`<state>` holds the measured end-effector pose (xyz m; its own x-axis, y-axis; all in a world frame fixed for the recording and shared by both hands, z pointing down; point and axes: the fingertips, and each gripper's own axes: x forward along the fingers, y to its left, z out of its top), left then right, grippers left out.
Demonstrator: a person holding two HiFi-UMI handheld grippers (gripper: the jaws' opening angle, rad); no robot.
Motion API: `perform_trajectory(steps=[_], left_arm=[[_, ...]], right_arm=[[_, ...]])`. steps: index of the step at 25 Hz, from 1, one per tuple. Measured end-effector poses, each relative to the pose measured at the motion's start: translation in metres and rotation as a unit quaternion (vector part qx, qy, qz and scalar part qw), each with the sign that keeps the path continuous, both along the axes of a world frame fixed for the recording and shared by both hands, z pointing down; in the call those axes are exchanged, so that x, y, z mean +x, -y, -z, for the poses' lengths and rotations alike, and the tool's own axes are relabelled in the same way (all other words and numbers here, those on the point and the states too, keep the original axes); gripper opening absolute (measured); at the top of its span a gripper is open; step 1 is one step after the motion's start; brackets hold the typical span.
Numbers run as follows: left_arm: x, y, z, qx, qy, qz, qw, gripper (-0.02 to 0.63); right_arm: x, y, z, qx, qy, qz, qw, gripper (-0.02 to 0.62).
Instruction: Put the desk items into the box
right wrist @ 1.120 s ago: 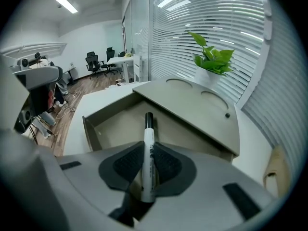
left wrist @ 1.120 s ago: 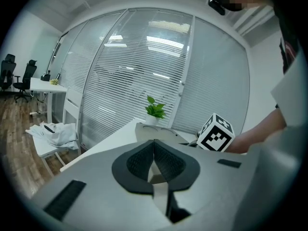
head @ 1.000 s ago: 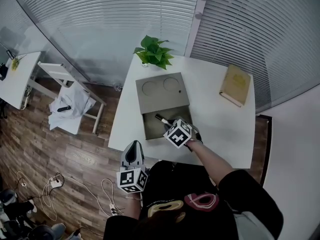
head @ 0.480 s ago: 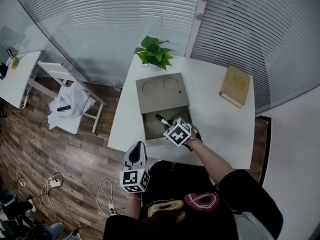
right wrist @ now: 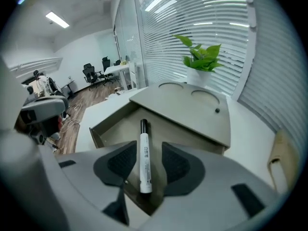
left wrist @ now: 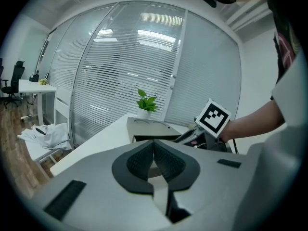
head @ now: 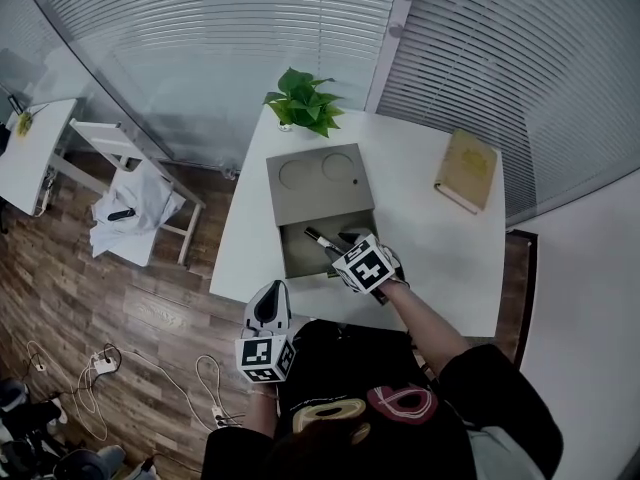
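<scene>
Right gripper (right wrist: 147, 170): jaws have just been opening, pads (right wrist: 175, 165) clear of the marker (right wrist: 144, 148), which lies inside the open box (head: 318, 180) (release apparently complete). Left gripper (left wrist: 154, 160): closed, empty, beside the desk (head: 440, 238).

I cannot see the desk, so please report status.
Right gripper jaws just opening, marker loose between them over the box. Left gripper shut, empty. Book on desk, nothing blocking.

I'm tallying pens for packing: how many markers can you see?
1. The marker sits between the right gripper's jaws, which have just been opening, untouched by the pads, over the box's open compartment. Others may hide under the lid.
</scene>
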<state>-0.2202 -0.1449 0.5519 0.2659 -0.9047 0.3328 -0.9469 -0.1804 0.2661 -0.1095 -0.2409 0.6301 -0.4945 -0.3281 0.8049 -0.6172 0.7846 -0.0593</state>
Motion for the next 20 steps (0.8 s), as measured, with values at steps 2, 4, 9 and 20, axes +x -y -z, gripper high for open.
perform_trajectory(steps=[2,4,9,20], left_arm=[[0.002,0.003,0.0,0.002,-0.001,-0.004,1.0,0.018],[0.005,0.006,0.001,0.004,-0.002,-0.007,1.0,0.017],[0.011,0.011,0.007,0.012,-0.001,-0.015,0.9998,0.018],[0.02,0.026,0.036,0.055,-0.009,-0.019,0.9983,0.018]], right_arm=[[0.007,0.003,0.01,0.008,0.019,-0.021,1.0,0.167],[0.012,0.006,0.02,0.013,0.037,-0.033,0.999,0.168],[0.024,0.003,0.046,0.029,0.076,-0.047,0.996,0.169],[0.048,-0.013,0.087,0.079,0.15,-0.107,0.98,0.167]])
